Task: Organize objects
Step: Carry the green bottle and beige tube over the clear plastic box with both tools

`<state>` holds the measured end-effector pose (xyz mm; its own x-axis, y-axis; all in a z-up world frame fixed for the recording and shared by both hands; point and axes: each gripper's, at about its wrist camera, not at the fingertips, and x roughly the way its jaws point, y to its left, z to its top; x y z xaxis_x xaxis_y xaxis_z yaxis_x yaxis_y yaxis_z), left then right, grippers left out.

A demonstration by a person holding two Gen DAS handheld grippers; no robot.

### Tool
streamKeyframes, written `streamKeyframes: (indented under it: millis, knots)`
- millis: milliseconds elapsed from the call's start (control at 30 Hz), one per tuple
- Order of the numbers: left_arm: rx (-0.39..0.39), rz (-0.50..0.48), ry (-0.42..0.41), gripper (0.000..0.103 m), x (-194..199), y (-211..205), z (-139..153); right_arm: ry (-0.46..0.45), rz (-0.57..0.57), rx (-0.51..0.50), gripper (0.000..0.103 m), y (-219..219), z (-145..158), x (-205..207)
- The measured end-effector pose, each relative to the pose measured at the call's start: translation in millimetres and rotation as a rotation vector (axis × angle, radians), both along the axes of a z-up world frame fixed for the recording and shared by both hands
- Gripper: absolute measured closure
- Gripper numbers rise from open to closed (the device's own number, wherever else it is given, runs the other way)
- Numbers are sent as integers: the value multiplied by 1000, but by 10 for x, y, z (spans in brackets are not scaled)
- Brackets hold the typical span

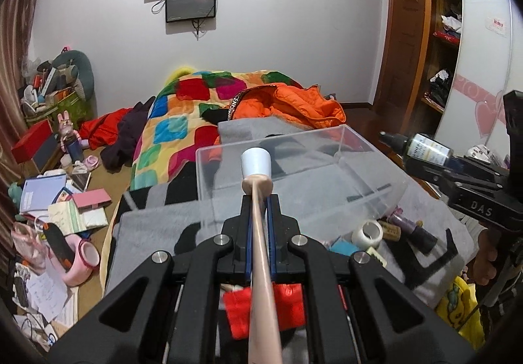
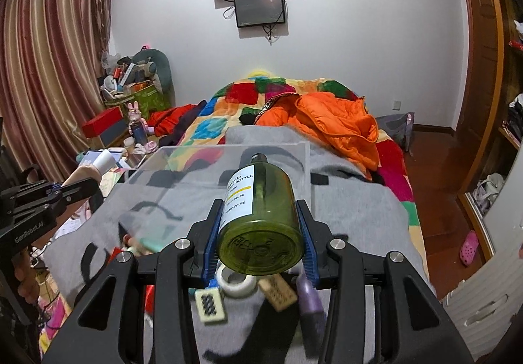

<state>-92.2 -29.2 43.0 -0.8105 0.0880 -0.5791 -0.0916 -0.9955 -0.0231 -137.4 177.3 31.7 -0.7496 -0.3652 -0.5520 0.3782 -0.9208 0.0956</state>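
Note:
My left gripper [image 1: 260, 200] is shut on a pink tube with a white cap [image 1: 256, 164], held out over the near wall of a clear plastic box [image 1: 327, 174] on the grey blanket. My right gripper [image 2: 260, 200] is shut on a green bottle with a white label [image 2: 261, 216], lying between the pads with its neck pointing forward toward the clear box [image 2: 228, 161]. In the left wrist view the right gripper [image 1: 421, 161] and bottle [image 1: 425, 145] hover at the right of the box. In the right wrist view the left gripper [image 2: 81, 184] shows at the left.
Small items lie on the blanket near the box: a white tape roll [image 2: 237, 280], a cork [image 2: 278, 292], a purple tube [image 2: 309, 295], a mahjong tile [image 2: 210, 303]. An orange jacket [image 2: 333, 122] lies beyond. Clutter covers the floor at the left [image 1: 55, 200]. A wardrobe stands at the right.

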Motion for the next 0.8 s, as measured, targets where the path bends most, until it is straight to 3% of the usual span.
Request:
streamKeyframes:
  millis: [233, 467, 800]
  knots:
    - [-7, -12, -15, 97, -248, 67, -5, 1, -16, 13, 65, -132, 21, -269]
    - [45, -14, -44, 97, -546, -1, -8, -10, -18, 22, 65, -235, 35, -515]
    - [28, -11, -139, 97, -990, 24, -259, -56, -5, 64, 65, -396, -124, -732]
